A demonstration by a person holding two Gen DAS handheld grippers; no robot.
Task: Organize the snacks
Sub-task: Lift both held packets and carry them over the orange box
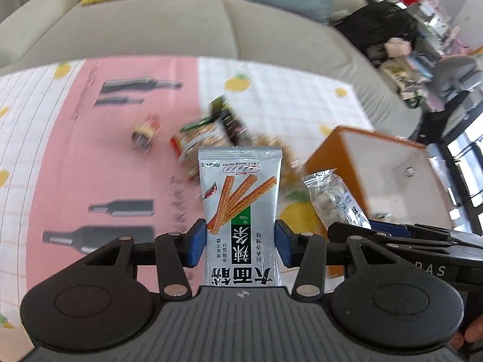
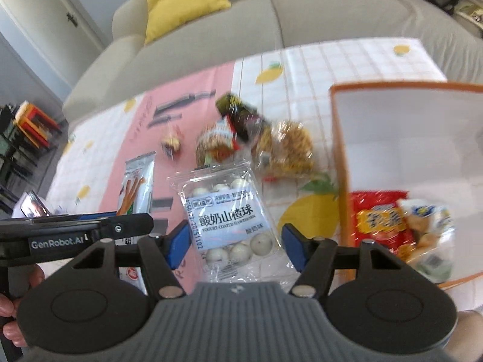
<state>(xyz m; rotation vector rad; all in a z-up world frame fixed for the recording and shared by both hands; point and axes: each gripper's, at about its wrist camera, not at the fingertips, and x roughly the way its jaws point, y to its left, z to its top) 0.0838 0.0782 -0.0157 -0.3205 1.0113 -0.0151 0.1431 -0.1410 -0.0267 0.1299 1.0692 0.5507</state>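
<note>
Both hands are mid-carry, so the step in hand looks like moving 2 snacks from the table to the box. On the left, the left gripper [image 1: 241, 242] is clamped on a grey packet of spicy sticks [image 1: 240, 208], its blue pads pressing both side edges, and the packet stands upright above the pink and white tablecloth [image 1: 99, 157]. The gripper tilts steeply downward, with blurred loose snacks [image 1: 208, 138] lying on the cloth beyond it. To the right, the right gripper [image 2: 237, 246] holds a clear bag of yogurt hawthorn balls [image 2: 228, 217] between its pads, also pitched down, close beside the left one. Furthest right stands the orange-edged box [image 2: 341, 150], which already holds a red packet [image 2: 380, 220] and another bag. The next move probably calls for swinging each packet over the box's near wall, then opening the jaws inside it.
</note>
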